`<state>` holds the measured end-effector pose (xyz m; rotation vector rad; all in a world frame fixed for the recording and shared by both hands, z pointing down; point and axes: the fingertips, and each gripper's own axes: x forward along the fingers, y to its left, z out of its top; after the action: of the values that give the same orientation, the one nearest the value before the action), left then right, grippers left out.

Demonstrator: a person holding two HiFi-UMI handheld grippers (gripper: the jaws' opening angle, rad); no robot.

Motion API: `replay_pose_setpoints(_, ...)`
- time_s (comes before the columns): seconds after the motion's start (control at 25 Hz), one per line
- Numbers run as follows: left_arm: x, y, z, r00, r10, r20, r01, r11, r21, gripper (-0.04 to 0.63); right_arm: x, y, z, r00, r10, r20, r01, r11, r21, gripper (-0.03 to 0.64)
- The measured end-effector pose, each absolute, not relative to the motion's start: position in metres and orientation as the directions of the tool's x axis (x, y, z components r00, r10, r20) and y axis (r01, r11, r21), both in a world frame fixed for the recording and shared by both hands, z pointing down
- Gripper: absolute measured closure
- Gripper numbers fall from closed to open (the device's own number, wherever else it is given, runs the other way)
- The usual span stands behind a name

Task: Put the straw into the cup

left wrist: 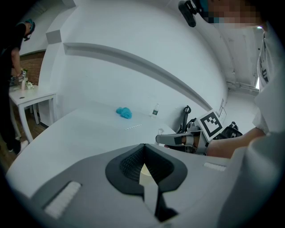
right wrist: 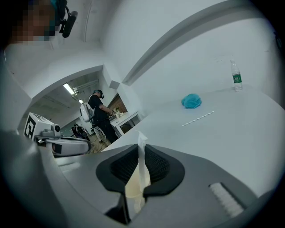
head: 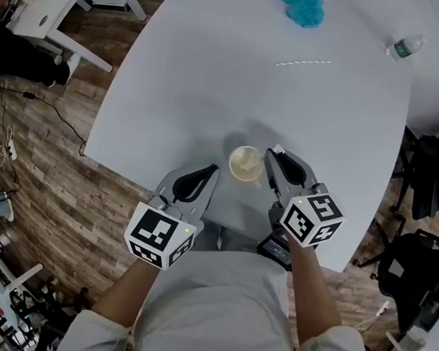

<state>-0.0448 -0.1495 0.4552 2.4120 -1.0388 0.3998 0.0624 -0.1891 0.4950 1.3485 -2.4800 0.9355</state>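
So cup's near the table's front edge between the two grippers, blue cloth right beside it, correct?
No. The blue cloth lies at the far side of the table, well apart from the cup; the head view shows it. The cup does stand near the front edge between the left gripper and right gripper.

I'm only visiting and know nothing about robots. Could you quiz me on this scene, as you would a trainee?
1. True or false: the straw is already in the paper cup.
2. Which lies nearest the person? A blue cloth, B water bottle, C paper cup.
3. Fill in: the left hand-held gripper has its jaws ____.
Key: 1 false; 2 C; 3 shut.
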Motion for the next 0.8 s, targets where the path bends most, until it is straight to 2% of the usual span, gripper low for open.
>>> replay_pose_setpoints(0.8, -0.052, -0.142, 0.461, 0.654, -0.604, 0.456, -0.753, -0.577, 0.316, 0.577, 0.049, -0.185, 0.513, -0.586, -0.676, 0.446, -0.805, 0.423, -0.416, 0.562)
